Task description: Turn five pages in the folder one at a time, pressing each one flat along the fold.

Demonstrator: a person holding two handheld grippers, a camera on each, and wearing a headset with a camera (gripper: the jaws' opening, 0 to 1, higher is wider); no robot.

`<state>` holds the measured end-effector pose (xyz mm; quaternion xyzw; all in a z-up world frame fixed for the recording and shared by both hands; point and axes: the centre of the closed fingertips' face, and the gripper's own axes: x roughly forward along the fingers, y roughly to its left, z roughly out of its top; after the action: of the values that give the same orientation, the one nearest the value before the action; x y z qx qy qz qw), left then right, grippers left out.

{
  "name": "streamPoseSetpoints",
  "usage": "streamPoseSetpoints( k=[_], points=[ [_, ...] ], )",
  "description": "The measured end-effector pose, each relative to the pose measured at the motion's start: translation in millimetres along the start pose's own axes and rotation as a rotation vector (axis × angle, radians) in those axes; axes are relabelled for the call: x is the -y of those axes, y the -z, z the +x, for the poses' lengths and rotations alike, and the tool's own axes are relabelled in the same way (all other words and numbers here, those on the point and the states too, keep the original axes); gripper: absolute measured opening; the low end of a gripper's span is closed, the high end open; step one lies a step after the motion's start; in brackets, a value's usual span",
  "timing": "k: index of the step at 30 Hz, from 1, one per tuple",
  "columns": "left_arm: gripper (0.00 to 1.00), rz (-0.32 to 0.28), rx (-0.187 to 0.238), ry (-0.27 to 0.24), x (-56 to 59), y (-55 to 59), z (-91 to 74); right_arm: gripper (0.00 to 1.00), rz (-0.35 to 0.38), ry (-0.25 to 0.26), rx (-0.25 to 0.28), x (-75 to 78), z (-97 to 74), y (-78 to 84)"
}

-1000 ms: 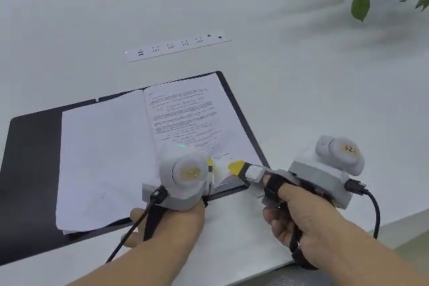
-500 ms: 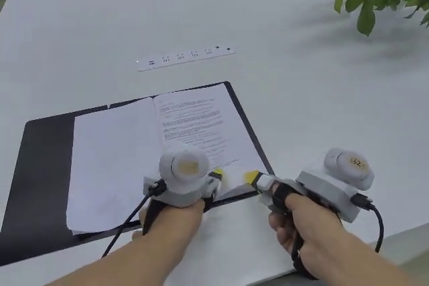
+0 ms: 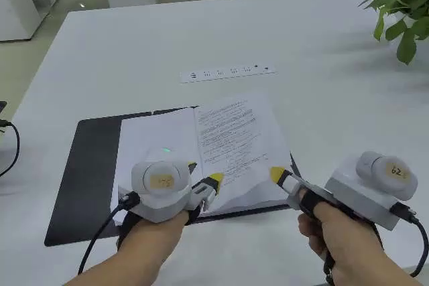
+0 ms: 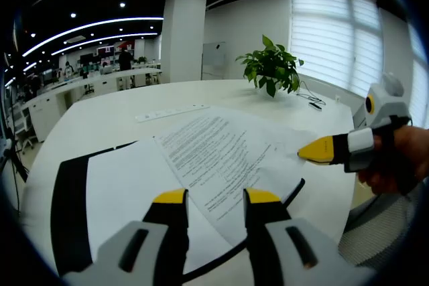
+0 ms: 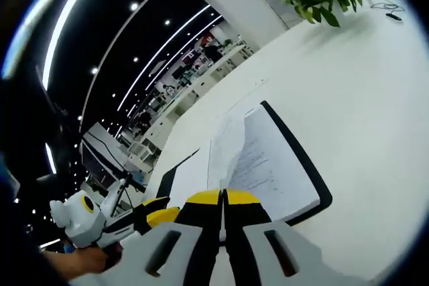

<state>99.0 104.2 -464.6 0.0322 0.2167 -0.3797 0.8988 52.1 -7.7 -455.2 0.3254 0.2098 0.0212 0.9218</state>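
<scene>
White desk (image 3: 335, 65) carries the open folder (image 3: 87, 165), its fold running near to far. My right hand-held gripper (image 3: 277, 175), jaws closed, sits at the near right corner of the right page (image 3: 234, 138); I cannot tell if paper is pinched. My left hand-held gripper (image 3: 204, 172) hangs open and empty by the fold's near end.
</scene>
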Motion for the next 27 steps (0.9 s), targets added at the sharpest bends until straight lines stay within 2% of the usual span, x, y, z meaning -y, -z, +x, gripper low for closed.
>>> streamPoseSetpoints(
  k=[5,9,15,19,22,25,27],
  points=[
    [0.33,-0.027,0.031,-0.036,-23.6,-6.3,-27.8,0.00,-0.148,-0.018,0.005,-27.9,0.3,-0.3],
    [0.33,-0.054,0.059,-0.070,-42.9,-9.2,-48.8,0.00,-0.243,-0.068,0.004,-54.8,3.1,0.8],
    [0.33,-0.098,0.094,-0.119,-66.8,-10.6,-76.9,0.00,-0.307,-0.120,-0.008,-87.5,11.7,7.2],
    [0.33,-0.104,0.104,-0.146,-78.9,-10.5,-91.2,0.00,-0.351,-0.159,-0.027,-109.7,20.9,16.0],
    [0.33,-0.116,0.117,-0.166,-88.5,-10.6,-102.0,0.00,-0.385,-0.192,-0.057,-127.1,29.9,28.0],
    [0.33,-0.120,0.119,-0.187,-98.4,-8.6,-111.4,0.00,-0.411,-0.206,-0.084,-137.3,37.8,38.4],
    [0.33,-0.124,0.123,-0.201,-103.9,-7.1,-117.9,0.00,-0.457,-0.218,-0.109,-144.7,44.1,47.8]
  ],
)
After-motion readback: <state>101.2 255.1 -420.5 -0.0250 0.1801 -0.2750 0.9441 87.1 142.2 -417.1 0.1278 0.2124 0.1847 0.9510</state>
